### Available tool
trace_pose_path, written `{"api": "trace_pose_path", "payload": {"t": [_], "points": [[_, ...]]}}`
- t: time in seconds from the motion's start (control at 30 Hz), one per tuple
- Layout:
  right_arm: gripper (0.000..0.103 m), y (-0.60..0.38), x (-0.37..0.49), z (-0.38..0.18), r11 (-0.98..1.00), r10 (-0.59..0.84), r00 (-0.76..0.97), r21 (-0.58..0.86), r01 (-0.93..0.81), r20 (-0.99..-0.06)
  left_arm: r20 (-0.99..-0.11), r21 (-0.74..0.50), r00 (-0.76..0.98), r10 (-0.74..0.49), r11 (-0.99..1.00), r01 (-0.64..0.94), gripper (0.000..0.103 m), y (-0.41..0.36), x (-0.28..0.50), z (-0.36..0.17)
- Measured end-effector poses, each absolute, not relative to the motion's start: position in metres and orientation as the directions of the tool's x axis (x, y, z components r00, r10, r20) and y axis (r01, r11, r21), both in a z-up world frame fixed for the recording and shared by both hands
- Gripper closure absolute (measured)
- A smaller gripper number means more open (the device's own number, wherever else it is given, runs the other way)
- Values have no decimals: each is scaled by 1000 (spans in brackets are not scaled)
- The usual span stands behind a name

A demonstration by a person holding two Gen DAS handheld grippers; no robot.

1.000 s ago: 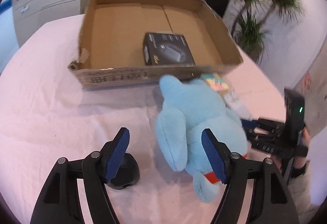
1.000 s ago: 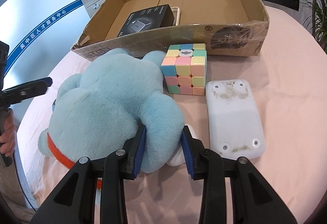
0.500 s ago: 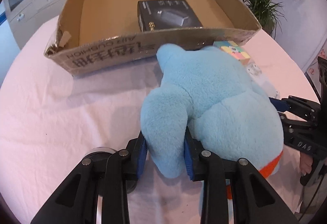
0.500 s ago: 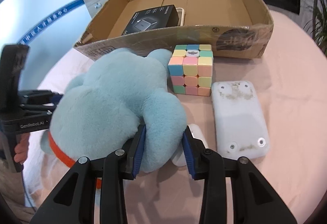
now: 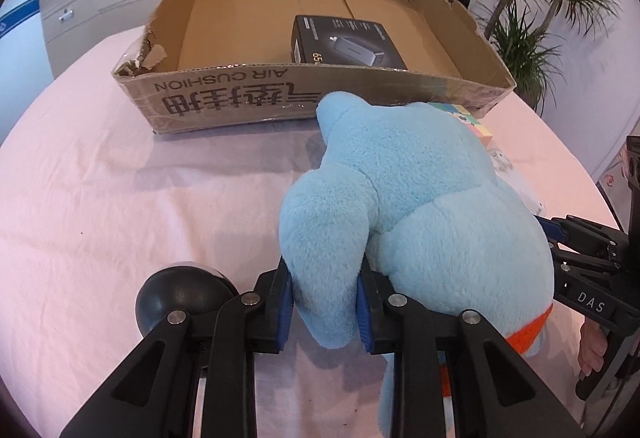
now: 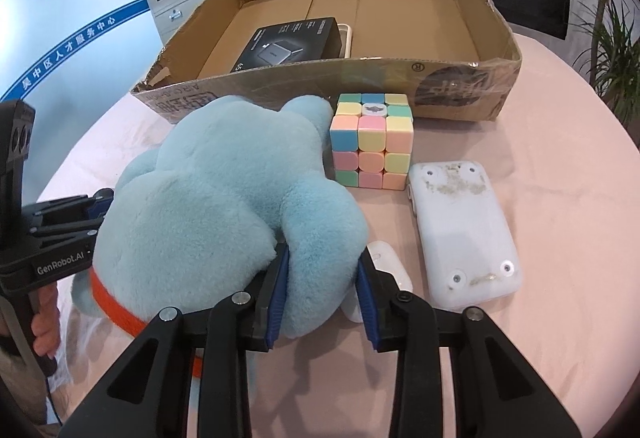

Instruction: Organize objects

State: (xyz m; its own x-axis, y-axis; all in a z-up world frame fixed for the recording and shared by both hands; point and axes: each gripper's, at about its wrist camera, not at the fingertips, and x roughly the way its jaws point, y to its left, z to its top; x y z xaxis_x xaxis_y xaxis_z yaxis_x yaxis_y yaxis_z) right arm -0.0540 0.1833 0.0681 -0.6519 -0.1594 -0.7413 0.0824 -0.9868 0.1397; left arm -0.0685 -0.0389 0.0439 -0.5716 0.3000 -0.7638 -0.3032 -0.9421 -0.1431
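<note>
A light blue plush toy (image 5: 416, 206) with an orange collar lies on the pink tablecloth in front of a cardboard box (image 5: 224, 102). My left gripper (image 5: 325, 304) is shut on one of its limbs. My right gripper (image 6: 322, 288) is shut on another limb of the plush toy (image 6: 212, 198) from the opposite side. The box (image 6: 448, 86) holds a black product box (image 5: 344, 44), which also shows in the right wrist view (image 6: 288, 42).
A pastel puzzle cube (image 6: 372, 140) stands by the box wall. A white flat device (image 6: 460, 230) lies right of it, a small white object (image 6: 386, 270) beside my right fingers. A black ball (image 5: 180, 298) sits left of my left gripper.
My left gripper moved in and shut on the plush limb; it was open a second ago. The right gripper stays shut on the plush. The plush has risen slightly.
</note>
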Motion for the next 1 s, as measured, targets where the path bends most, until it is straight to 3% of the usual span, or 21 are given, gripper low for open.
{"api": "trace_pose_path", "payload": {"t": [0.17, 0.27, 0.43, 1.0], "points": [[72, 181, -47, 66, -990, -144, -698, 97, 106, -701, -751, -138, -590, 297, -944, -300, 80, -40, -63, 42], [72, 179, -44, 66, -992, -126, -715, 83, 94, -687, -717, -71, -646, 262, -949, -306, 80, -37, -53, 45], [75, 181, -42, 66, -992, -115, -730, 119, 46, -674, -716, -182, -637, 287, -957, -226, 80, -48, -53, 39], [79, 160, -28, 87, -999, -37, -806, 15, 35, -591, -638, -125, -735, 229, -973, -194, 80, -47, -27, 58]]}}
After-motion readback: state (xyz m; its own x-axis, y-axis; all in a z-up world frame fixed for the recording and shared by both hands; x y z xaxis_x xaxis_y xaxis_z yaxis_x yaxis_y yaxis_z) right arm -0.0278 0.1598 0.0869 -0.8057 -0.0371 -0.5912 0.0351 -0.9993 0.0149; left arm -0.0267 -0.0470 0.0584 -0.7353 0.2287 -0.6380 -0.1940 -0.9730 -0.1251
